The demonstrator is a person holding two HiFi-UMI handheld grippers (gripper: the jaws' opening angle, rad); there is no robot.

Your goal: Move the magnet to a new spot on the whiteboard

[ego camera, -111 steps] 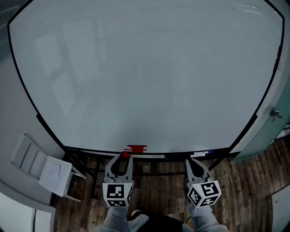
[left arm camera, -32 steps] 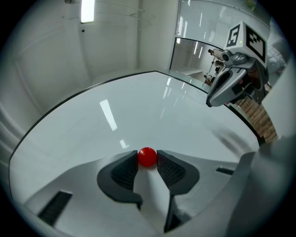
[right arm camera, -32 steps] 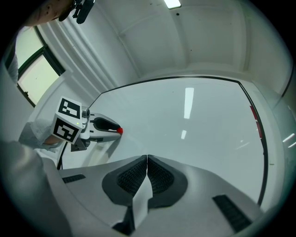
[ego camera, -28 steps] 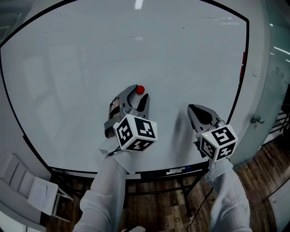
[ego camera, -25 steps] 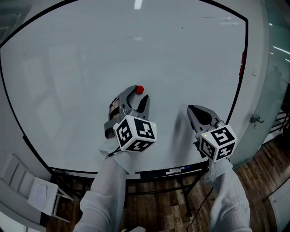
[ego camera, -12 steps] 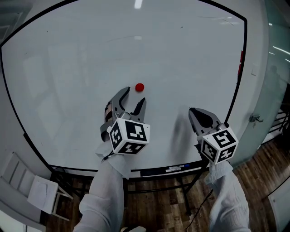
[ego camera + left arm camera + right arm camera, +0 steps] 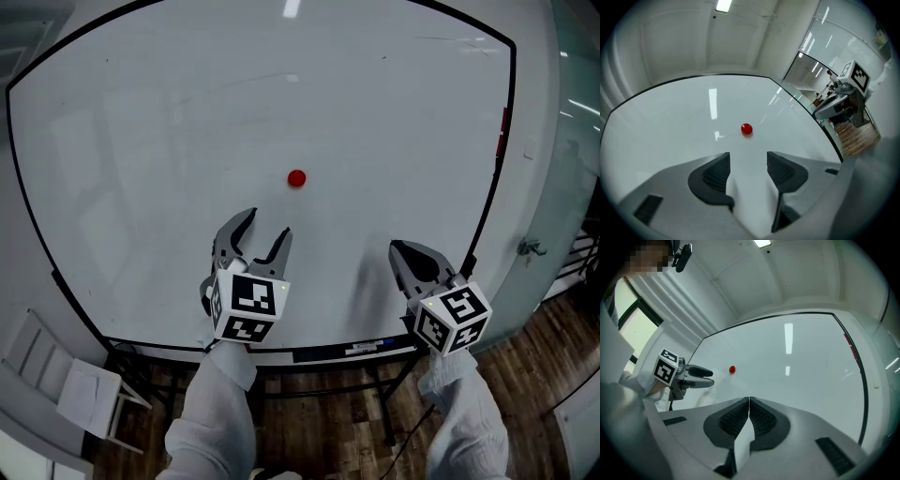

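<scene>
A small round red magnet point(image 7: 296, 177) sticks alone near the middle of the big whiteboard point(image 7: 141, 141); it also shows as the magnet point(image 7: 746, 128) ahead of my left jaws and as the magnet point(image 7: 732, 369) in the right gripper view. My left gripper point(image 7: 264, 223) hangs below the magnet, well clear of it, open with nothing between its fingers. My left gripper point(image 7: 747, 171) points straight at the magnet. My right gripper point(image 7: 408, 249) sits lower right by the board's edge, shut on nothing, its pads point(image 7: 740, 417) meeting.
The board's black frame point(image 7: 487, 206) runs down the right side, with a red marker point(image 7: 503, 122) clipped there. A tray rail point(image 7: 356, 350) with a pen lies along the bottom edge. A white chair point(image 7: 66, 394) stands lower left on the wood floor point(image 7: 553, 366).
My left gripper let go of the magnet, opened wide and drew back down away from it. The magnet stays where it was placed. The right gripper has barely moved.
</scene>
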